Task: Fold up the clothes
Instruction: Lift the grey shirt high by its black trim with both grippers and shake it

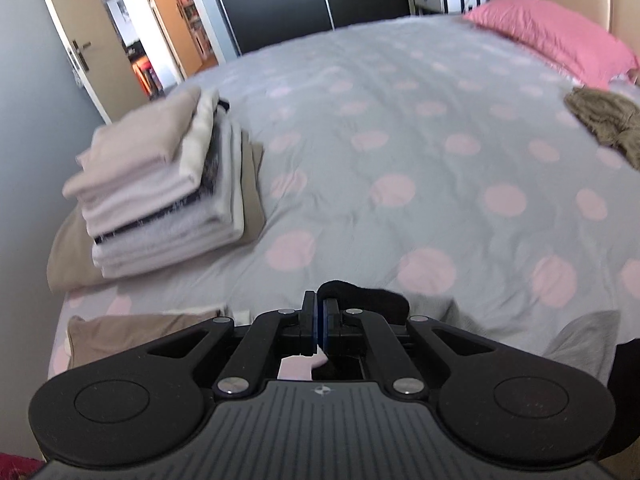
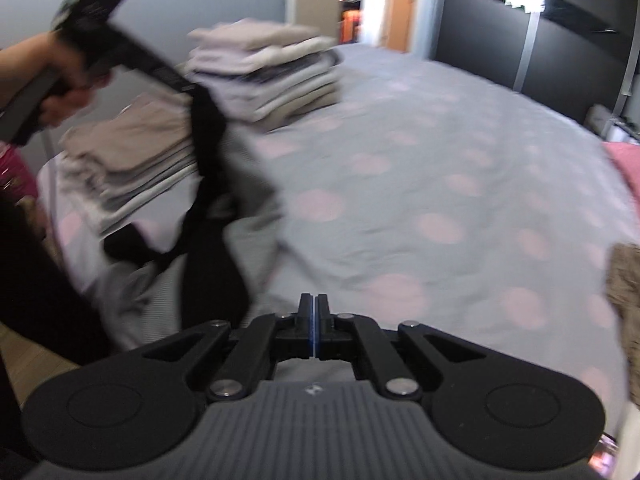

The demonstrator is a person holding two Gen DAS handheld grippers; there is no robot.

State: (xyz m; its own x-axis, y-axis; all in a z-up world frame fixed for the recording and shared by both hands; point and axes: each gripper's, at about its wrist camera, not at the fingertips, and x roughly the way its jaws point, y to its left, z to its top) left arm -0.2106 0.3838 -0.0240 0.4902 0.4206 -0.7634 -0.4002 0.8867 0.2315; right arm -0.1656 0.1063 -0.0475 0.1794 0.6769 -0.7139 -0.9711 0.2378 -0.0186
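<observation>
Black garment (image 2: 208, 184) hangs from left gripper (image 1: 319, 312), jaws pinched on its edge, lower end trailing onto grey pink-dotted bedcover (image 1: 400, 160). Right gripper (image 2: 314, 308): jaws pressed together, nothing between. Folded stack (image 1: 160, 184) rests at left; brown knit (image 1: 604, 120) lies at right.

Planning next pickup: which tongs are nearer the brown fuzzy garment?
Right. The brown fuzzy garment lies just right of the right tongs; from the left tongs it lies farther right.
</observation>
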